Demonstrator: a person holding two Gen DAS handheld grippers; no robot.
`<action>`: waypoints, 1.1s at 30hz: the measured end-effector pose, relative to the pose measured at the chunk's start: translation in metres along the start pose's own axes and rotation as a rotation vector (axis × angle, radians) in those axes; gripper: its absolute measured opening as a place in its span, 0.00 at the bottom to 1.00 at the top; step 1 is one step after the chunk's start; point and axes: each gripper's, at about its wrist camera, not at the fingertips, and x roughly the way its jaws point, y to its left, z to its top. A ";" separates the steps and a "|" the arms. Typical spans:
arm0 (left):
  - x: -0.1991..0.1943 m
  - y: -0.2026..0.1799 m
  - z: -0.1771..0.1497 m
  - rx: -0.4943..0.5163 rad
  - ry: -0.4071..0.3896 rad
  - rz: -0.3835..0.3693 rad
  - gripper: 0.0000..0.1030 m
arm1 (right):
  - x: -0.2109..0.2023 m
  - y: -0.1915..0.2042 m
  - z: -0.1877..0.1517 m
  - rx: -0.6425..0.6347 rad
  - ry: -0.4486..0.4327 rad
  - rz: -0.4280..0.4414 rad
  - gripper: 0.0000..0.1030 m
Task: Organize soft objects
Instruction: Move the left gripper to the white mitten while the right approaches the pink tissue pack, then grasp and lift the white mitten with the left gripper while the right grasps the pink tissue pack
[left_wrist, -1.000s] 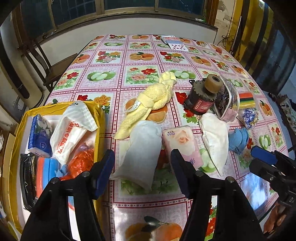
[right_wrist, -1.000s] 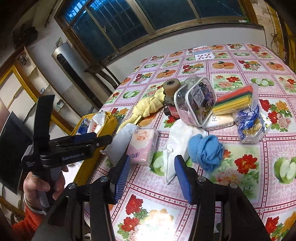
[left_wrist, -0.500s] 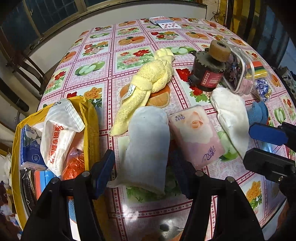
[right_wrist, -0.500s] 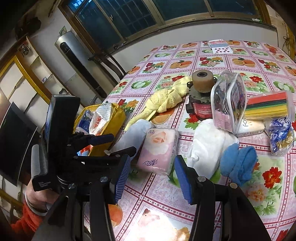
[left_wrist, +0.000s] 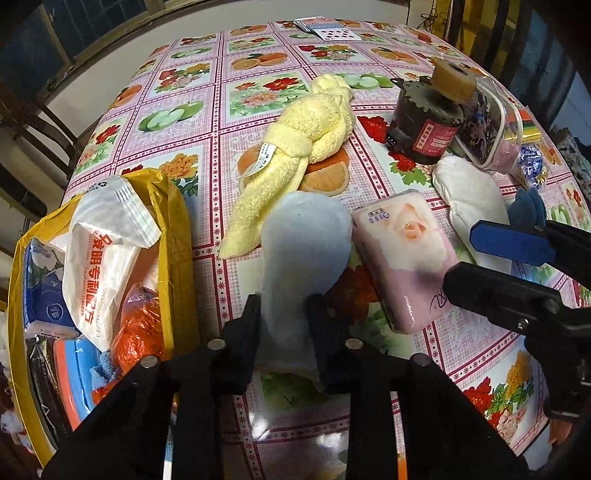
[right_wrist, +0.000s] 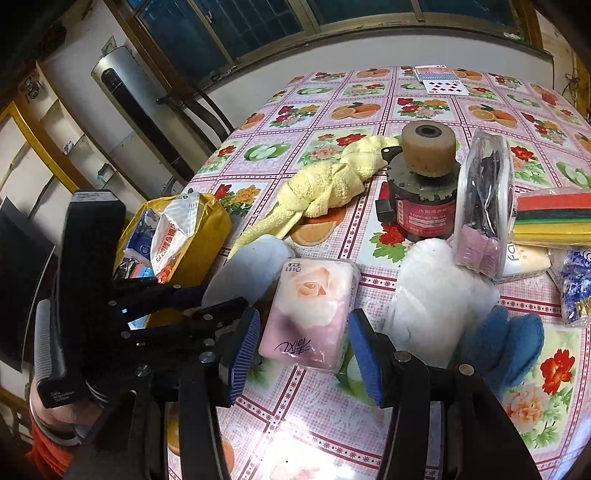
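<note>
A pale blue cloth lies on the flowered tablecloth, and my left gripper is shut on its near end. The right wrist view shows that same left gripper pinching the pale blue cloth. My right gripper is open, its blue pads on either side of the near end of a pink tissue pack. Further soft things are a knotted yellow towel, a white cloth and a blue cloth.
An open yellow bag holding packets and wrappers stands at the table's left edge. A dark motor, a clear pouch and a coloured felt pack crowd the right. Playing cards lie at the far side.
My left gripper moved forward and down and shut on the pale blue cloth. My right gripper came in toward the pink tissue pack, still open.
</note>
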 end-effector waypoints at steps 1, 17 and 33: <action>0.000 0.002 0.000 -0.002 -0.002 0.001 0.16 | 0.003 0.001 0.001 0.000 0.007 -0.007 0.51; -0.008 0.012 -0.006 -0.062 -0.033 -0.047 0.11 | 0.031 0.010 -0.001 -0.067 0.042 -0.134 0.49; -0.023 0.007 -0.006 -0.078 -0.087 -0.005 0.11 | -0.021 0.009 -0.012 -0.024 -0.039 -0.058 0.50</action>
